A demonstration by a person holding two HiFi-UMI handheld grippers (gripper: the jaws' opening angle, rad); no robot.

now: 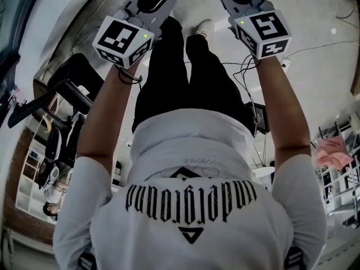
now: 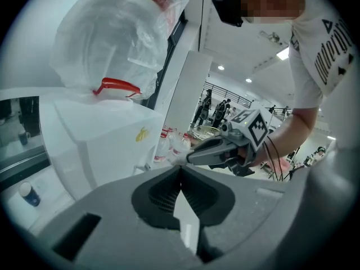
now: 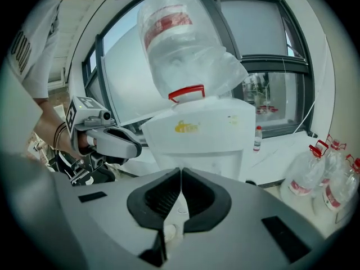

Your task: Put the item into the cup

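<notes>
Left gripper point(image 2: 180, 166), right gripper point(image 3: 180, 169): jaws pressed together, empty; likely water dispenser point(image 3: 197, 134) only in gripper views

Water bottle point(image 3: 185, 44) atop dispenser point(image 3: 202, 136); perhaps 3 spare bottles point(image 3: 329, 181) low down to its right.

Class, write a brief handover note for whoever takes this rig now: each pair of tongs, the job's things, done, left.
Left tongs: jaws together, empty.
Right tongs: jaws together, empty.
Both face a water dispenser; I cannot make out the item or the cup in any view.
Done: nothing that shows.
Left: find both, grasp the item, put it into the cup.
</notes>
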